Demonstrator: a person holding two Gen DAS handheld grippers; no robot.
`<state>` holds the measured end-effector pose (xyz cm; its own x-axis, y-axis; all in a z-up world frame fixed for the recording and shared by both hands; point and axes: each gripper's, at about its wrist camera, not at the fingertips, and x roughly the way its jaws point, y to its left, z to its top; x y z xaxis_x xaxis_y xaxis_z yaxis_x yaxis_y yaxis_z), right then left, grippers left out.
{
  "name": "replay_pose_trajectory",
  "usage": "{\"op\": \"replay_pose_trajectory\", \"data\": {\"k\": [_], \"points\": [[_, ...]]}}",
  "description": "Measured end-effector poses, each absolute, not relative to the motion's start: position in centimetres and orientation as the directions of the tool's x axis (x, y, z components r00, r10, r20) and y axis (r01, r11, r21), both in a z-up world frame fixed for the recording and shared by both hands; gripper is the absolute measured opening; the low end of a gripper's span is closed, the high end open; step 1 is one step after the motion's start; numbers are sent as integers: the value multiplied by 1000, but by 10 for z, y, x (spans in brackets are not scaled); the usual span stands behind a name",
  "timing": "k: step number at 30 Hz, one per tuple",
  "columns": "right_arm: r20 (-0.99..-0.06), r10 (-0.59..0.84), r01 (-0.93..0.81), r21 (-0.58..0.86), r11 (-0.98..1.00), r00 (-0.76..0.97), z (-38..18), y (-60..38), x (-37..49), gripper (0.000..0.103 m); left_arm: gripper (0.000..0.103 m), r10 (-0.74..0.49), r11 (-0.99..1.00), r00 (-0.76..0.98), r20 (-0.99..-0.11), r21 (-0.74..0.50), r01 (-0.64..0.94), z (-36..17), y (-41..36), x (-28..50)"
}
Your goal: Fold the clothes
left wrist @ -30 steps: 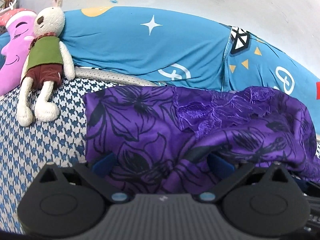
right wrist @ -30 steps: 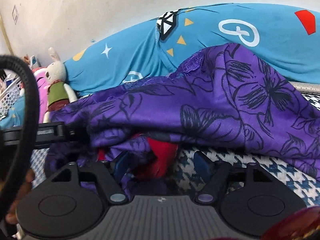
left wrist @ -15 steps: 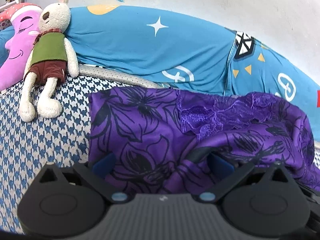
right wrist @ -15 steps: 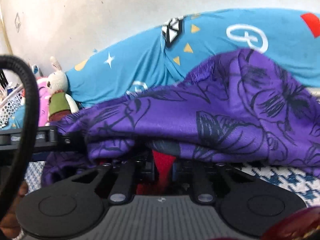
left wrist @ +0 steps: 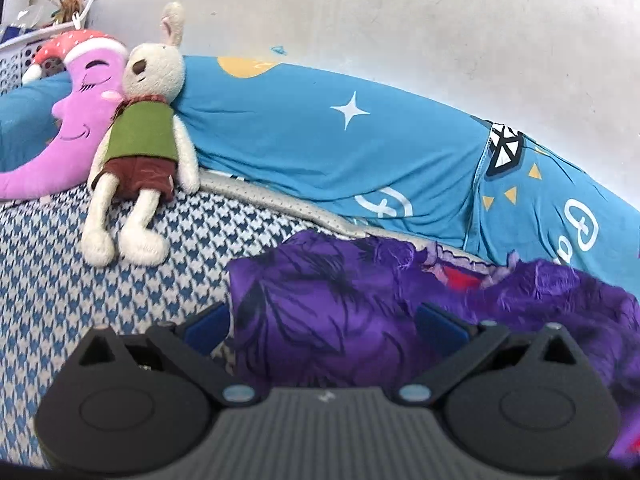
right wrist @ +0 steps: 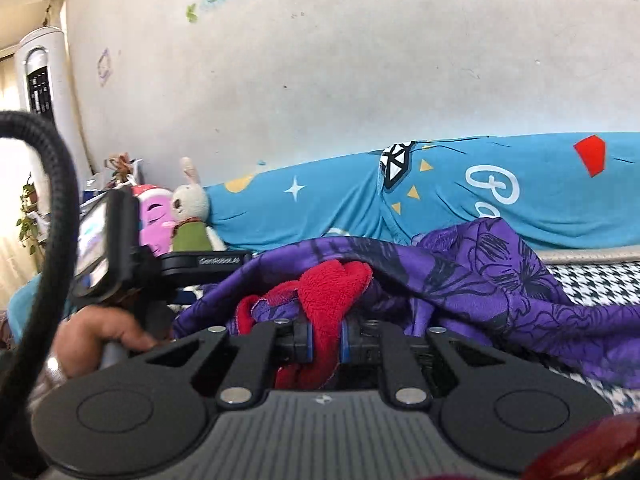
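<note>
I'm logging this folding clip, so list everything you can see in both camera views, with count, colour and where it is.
purple garment: one, purple with dark floral print, red fleece lining, heaped on the bed
bed cover: one, blue and white houndstooth, under the garment
blue bedding: one roll, blue with stars and shapes, along the wall
rabbit toy: one, cream with green vest and brown shorts, leaning on the bedding
moon pillow: one, pink with red cap, behind the rabbit
basket: one, white, far corner
air conditioner: one, white, standing in the room corner
left gripper: open, fingers astride the garment
right gripper: shut on the red lining
hand: one, holding the left gripper's handle
</note>
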<state>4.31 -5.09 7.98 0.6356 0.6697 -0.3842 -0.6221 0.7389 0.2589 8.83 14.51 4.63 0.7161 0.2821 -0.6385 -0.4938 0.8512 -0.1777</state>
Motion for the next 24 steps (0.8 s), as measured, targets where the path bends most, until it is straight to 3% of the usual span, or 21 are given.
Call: {"op": "replay_pose_trajectory", "data": {"k": [9, 14, 17, 20, 22, 24], "points": [[-474, 612, -593, 212, 777, 633, 67, -65, 10, 14, 103, 203, 874, 769, -606, -241, -421, 56, 126, 30], [-560, 576, -569, 211, 795, 596, 57, -69, 9, 21, 103, 122, 899, 769, -628, -259, -354, 51, 107, 5], [-539, 587, -564, 231, 793, 604, 61, -80, 2, 25, 103, 94, 914, 765, -637, -250, -321, 49, 94, -6], [-501, 602, -564, 247, 788, 621, 64, -93, -2, 38, 103, 70, 919, 757, -650, -252, -302, 44, 84, -10], [-475, 609, -554, 270, 788, 635, 60, -102, -3, 39, 103, 67, 926, 751, -656, -240, -292, 43, 78, -9], [-510, 572, -506, 278, 817, 643, 58, -102, 2, 39, 103, 72, 929, 750, -658, -228, -290, 42, 74, -7]]}}
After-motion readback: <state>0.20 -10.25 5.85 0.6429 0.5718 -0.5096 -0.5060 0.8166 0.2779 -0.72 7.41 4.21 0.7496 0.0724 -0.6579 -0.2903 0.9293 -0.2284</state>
